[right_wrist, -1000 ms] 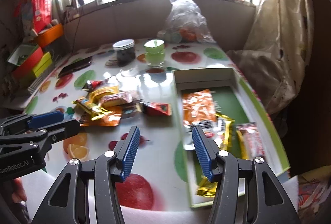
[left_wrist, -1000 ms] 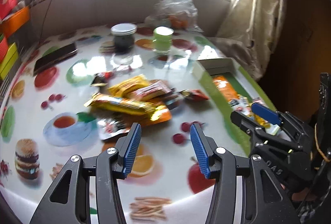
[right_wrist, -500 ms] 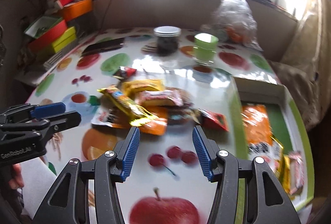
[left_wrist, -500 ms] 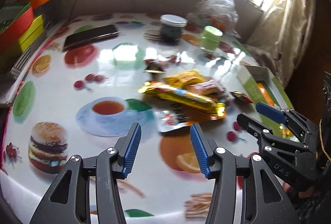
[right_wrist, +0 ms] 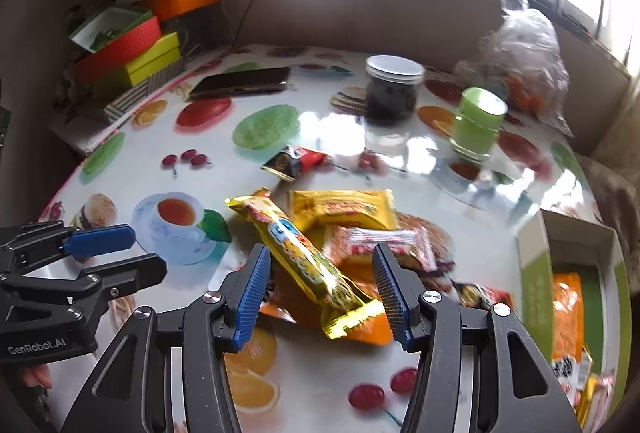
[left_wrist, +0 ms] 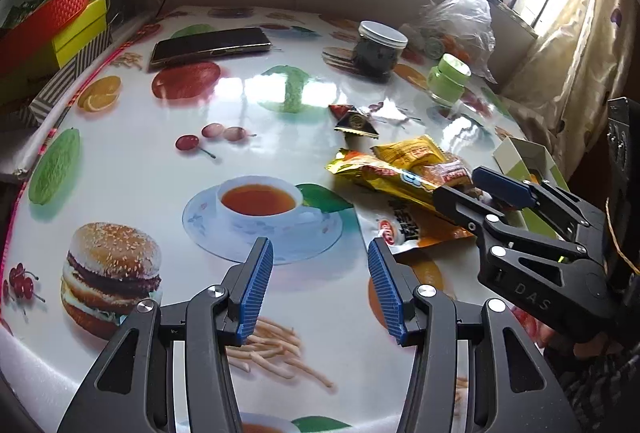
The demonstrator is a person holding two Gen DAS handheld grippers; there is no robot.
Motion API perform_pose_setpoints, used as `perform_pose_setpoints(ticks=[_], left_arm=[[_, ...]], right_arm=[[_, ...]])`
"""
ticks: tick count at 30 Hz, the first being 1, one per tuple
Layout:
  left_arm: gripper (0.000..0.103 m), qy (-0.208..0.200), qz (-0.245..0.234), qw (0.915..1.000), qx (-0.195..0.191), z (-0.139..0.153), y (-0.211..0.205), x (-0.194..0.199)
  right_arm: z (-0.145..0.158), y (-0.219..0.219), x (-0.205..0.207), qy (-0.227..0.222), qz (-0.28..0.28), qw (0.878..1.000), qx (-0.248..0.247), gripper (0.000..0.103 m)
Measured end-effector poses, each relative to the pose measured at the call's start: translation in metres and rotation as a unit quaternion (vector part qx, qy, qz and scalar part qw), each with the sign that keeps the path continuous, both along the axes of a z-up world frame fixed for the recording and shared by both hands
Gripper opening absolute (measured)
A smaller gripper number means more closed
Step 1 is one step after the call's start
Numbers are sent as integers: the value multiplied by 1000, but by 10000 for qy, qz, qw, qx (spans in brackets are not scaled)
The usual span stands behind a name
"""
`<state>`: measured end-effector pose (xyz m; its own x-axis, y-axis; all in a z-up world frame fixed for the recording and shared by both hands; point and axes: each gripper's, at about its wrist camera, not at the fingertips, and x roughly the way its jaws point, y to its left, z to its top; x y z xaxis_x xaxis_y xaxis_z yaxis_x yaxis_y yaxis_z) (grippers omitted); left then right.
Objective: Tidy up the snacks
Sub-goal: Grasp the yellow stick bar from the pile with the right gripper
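Observation:
A loose pile of snacks lies mid-table: a long yellow bar (right_wrist: 304, 257), a yellow packet (right_wrist: 344, 209), a pink-and-white packet (right_wrist: 380, 245) and an orange packet (right_wrist: 360, 329) underneath. A small dark-and-red snack (right_wrist: 294, 161) sits apart, farther back. My right gripper (right_wrist: 320, 293) hovers open over the pile, the yellow bar showing between its fingers untouched. My left gripper (left_wrist: 320, 293) is open and empty over the printed teacup, left of the pile (left_wrist: 400, 173). The green tray (right_wrist: 532, 273) at the right holds an orange packet (right_wrist: 566, 313) and other snacks.
At the back stand a dark jar with a white lid (right_wrist: 394, 89), a green cup (right_wrist: 478, 125) and a clear plastic bag (right_wrist: 520, 61). A phone (right_wrist: 240, 81) lies back left. Stacked red, yellow-green and orange boxes (right_wrist: 128, 53) crowd the left edge.
Both grippers have swung left. The right one left the space by the tray and now hangs over the snack pile. The left one moved off the pile toward the printed teacup.

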<state>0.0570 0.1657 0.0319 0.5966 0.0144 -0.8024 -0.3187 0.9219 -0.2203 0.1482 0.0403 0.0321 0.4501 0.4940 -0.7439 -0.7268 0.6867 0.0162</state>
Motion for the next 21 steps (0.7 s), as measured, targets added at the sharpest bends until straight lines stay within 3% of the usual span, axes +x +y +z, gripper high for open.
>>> perform_pose_setpoints(ticks=[15,21], left_arm=[[51,9,8,9997,-225,-10,17,3],[51,20,28,9996,-287,-13,23,2]], right_arm=[[-14,26,9,279,316,9990,-181,53],[-19,29,4,291,187,9989,-303,31]])
